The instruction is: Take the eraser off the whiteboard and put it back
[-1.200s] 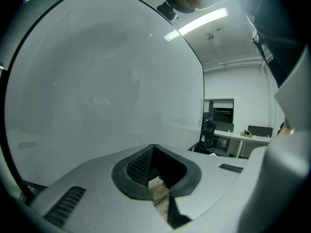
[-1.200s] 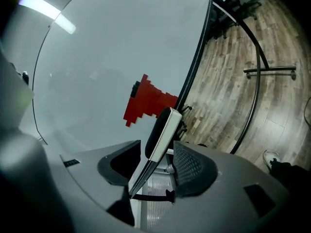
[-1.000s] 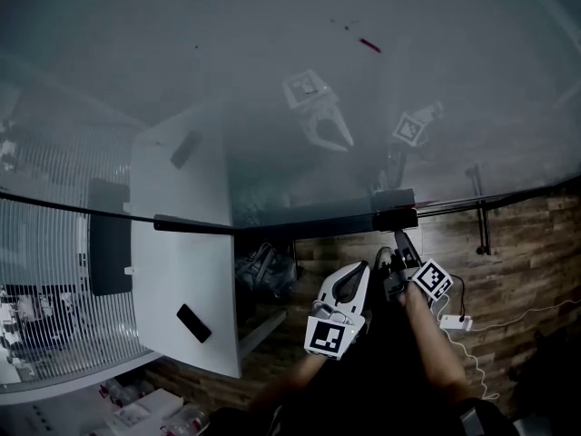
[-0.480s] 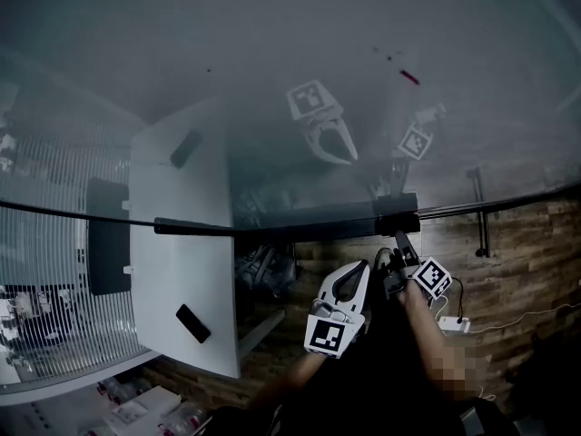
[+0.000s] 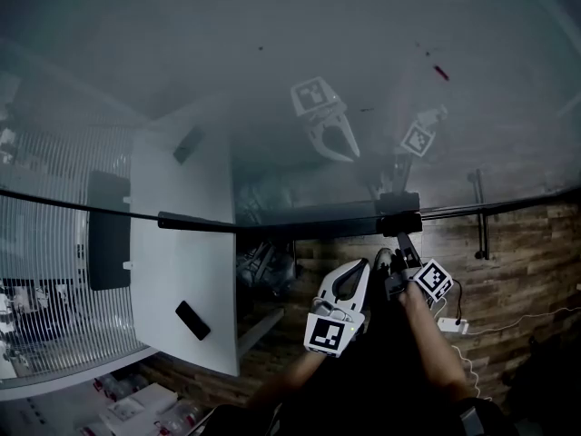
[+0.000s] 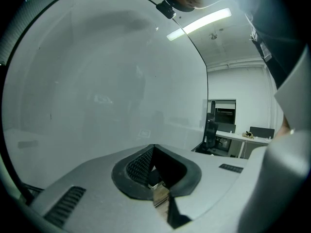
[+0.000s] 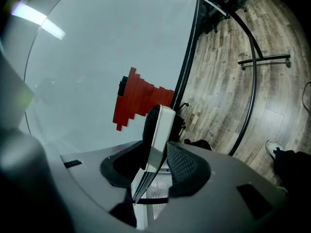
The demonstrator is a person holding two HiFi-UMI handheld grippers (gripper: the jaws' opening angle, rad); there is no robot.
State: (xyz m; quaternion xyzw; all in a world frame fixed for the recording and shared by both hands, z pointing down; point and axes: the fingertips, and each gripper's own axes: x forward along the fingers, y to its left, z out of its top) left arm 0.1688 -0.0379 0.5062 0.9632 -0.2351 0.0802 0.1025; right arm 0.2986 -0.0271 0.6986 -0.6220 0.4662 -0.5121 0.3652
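The glass whiteboard (image 5: 272, 80) fills the upper head view and mirrors both grippers. At its dark lower rail sits the eraser (image 5: 397, 221), black felt with a white back. My right gripper (image 5: 399, 243) reaches up to it. In the right gripper view the eraser (image 7: 163, 130) stands edge-on between the jaws, and the right gripper (image 7: 158, 144) has just been closing and now presses on it. The whiteboard (image 7: 97, 57) lies just beyond it. My left gripper (image 5: 365, 266) hangs beside it, shut and empty. In its own view the left gripper (image 6: 153, 147) faces the whiteboard (image 6: 97, 81).
A white desk (image 5: 182, 271) with a flat black item (image 5: 192, 321) stands at the left. A dark bag (image 5: 263, 266) lies under the board. Wooden floor (image 5: 526, 252), a white adapter with cable (image 5: 452, 323) and the board's metal stand (image 5: 481, 212) are at the right.
Both grippers keep their places below the board's rail. A small red spot on the glass has drifted to the right as the head view shifted.
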